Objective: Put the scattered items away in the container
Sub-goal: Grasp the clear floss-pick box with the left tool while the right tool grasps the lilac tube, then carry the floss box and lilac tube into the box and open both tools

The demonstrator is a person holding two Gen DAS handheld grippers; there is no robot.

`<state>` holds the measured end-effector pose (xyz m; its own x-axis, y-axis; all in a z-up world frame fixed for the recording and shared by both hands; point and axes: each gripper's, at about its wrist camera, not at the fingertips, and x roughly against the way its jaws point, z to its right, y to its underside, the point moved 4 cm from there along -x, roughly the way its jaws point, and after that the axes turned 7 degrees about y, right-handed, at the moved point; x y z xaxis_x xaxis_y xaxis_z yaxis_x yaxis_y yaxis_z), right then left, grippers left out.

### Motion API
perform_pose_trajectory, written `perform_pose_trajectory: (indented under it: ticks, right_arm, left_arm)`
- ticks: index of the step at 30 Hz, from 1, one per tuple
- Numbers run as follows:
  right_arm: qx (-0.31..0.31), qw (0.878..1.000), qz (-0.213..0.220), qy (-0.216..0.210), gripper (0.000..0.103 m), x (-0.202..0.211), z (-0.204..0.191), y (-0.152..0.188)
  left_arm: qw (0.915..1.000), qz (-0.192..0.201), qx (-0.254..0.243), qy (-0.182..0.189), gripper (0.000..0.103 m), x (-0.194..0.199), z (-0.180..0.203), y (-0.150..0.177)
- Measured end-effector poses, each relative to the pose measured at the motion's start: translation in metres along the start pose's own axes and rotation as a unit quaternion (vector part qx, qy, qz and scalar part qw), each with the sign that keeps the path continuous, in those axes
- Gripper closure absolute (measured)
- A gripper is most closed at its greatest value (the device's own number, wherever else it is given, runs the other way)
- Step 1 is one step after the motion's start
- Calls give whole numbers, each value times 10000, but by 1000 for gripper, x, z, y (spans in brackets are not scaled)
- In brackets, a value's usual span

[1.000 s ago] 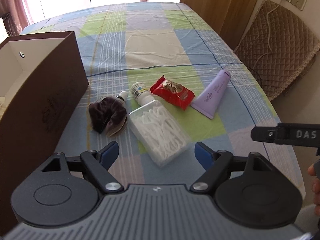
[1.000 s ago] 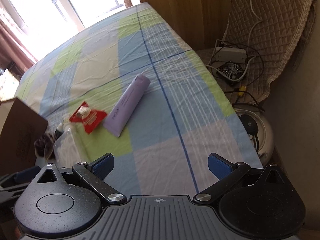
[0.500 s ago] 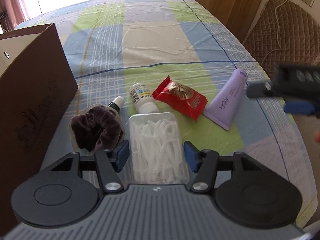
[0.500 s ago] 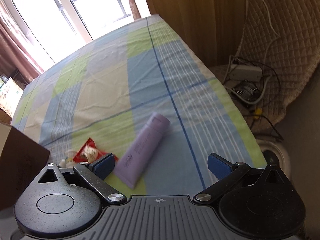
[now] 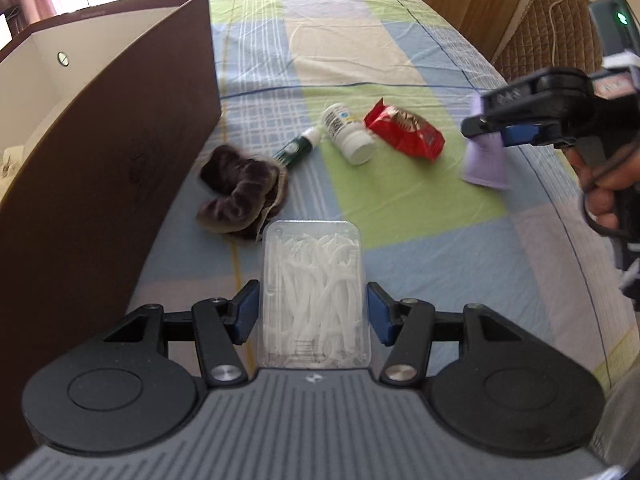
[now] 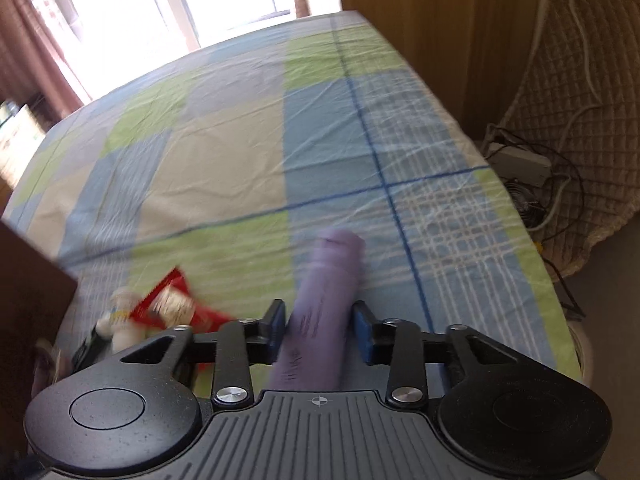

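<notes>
A clear box of white floss picks [image 5: 314, 292] sits between the fingers of my left gripper [image 5: 312, 314], which is shut on its sides. The brown cardboard container [image 5: 100, 152] stands open to the left. On the checked tablecloth lie a dark velvet scrunchie [image 5: 240, 192], a small green bottle [image 5: 298, 146], a white pill bottle [image 5: 348, 134] and a red snack packet [image 5: 404, 130]. My right gripper [image 6: 319, 330] is shut on a purple tube [image 6: 328, 300], whose cap end points away. The left wrist view shows that tube [image 5: 484, 160] at the right.
A hand [image 5: 608, 188] holds the right gripper's handle. The table's right edge [image 6: 520, 240] drops off to a quilted chair [image 6: 580, 100] and a tangle of cables [image 6: 524, 164] on the floor. Wooden panelling [image 6: 420, 20] stands behind.
My left gripper closed on the floss box and swung toward the container. My right gripper came down over the purple tube and its fingers narrowed from wide open to the tube's width.
</notes>
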<state>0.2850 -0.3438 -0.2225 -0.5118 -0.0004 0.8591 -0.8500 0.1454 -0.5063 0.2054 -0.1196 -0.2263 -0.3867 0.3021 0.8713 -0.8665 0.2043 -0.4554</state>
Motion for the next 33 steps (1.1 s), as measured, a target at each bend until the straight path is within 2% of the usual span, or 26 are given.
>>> perform_pose_trajectory:
  ticks: [4, 8, 9, 10, 12, 16, 17, 18, 19, 24, 27, 33]
  right_arm:
    - [367, 9990, -149, -227, 69, 20, -3, 34]
    - [563, 9976, -327, -255, 68, 39, -8, 62]
    - [579, 9975, -328, -248, 59, 42, -10, 65]
    - [591, 9975, -284, -247, 43, 45, -12, 67]
    - [593, 9980, -151, -166, 36, 46, -14, 68]
    - [532, 9985, -117, -70, 37, 39, -17, 62]
    - [547, 9985, -95, 28, 42, 38, -17, 62]
    - [626, 9979, -61, 161, 59, 37, -19, 63]
    - [776, 9965, -30, 296, 67, 38, -20, 64]
    - [868, 9958, -184, 216, 68, 51, -22, 79]
    - [553, 9981, -236, -99, 68, 65, -22, 89]
    - [343, 9978, -28, -575, 68, 112, -40, 87]
  left_arm:
    - [10000, -53, -30, 78, 51, 6, -5, 7]
    - [9999, -56, -75, 84, 50, 4, -7, 8]
    - [9999, -65, -79, 68, 50, 2, -7, 7]
    - [9999, -94, -89, 55, 49, 0, -7, 6]
    - [9999, -111, -119, 8, 49, -5, -7, 3]
    - [9996, -56, -253, -86, 50, -8, -6, 0]
    - [9996, -67, -275, -87, 50, -8, -5, 1]
    - [9995, -83, -291, -85, 50, -7, -5, 2]
    - [9994, -98, -307, -83, 50, -6, -4, 4]
    - [9988, -216, -439, 47, 51, 7, -1, 19]
    - [9986, -129, -514, 71, 51, 26, -2, 25]
    - [9991, 122, -402, 49, 51, 74, -12, 25]
